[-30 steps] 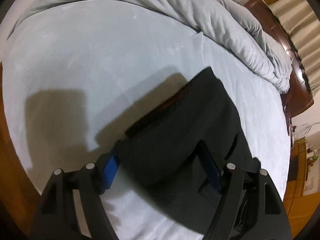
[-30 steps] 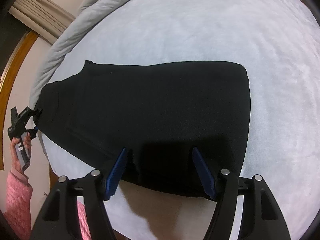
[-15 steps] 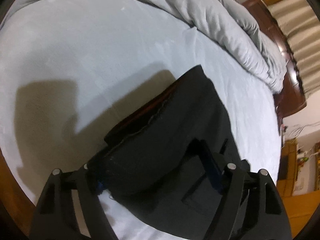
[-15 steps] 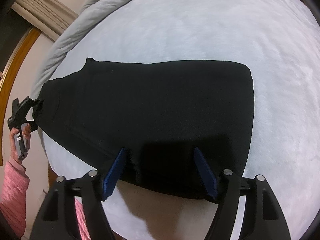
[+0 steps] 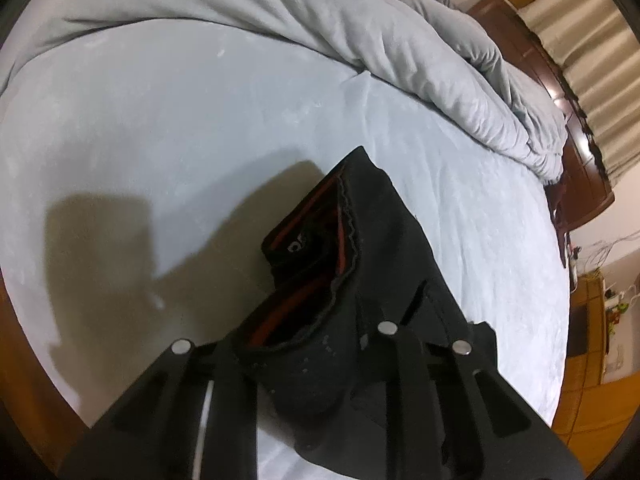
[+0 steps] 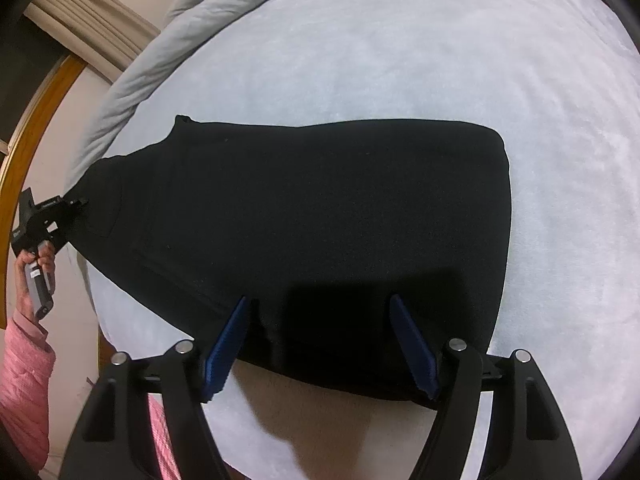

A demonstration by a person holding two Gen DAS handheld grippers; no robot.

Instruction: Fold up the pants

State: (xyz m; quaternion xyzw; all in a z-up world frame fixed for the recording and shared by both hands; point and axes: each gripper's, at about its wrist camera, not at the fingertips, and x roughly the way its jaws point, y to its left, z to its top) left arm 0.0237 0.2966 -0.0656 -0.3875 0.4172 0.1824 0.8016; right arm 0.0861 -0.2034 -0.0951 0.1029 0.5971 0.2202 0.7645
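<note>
Black pants (image 6: pixel 320 216) lie folded across the pale blue bed sheet (image 6: pixel 400 60). My left gripper (image 5: pixel 308 344) is shut on the waistband end of the pants (image 5: pixel 360 264) and lifts it; the red-lined inside of the waistband shows. In the right wrist view the left gripper (image 6: pixel 64 210) is seen at the far left, pinching that end. My right gripper (image 6: pixel 320 340) is open, its blue pads on either side of the near edge of the pants, not closed on the cloth.
A grey duvet (image 5: pixel 360 40) is bunched along the far side of the bed. A dark wooden headboard (image 5: pixel 560 120) and curtains stand at the right. The wooden bed frame (image 6: pixel 36 112) runs along the left edge.
My left gripper has closed on the waistband end and lifted it, so the waistband has opened towards the camera. The right gripper has stayed open at the near edge.
</note>
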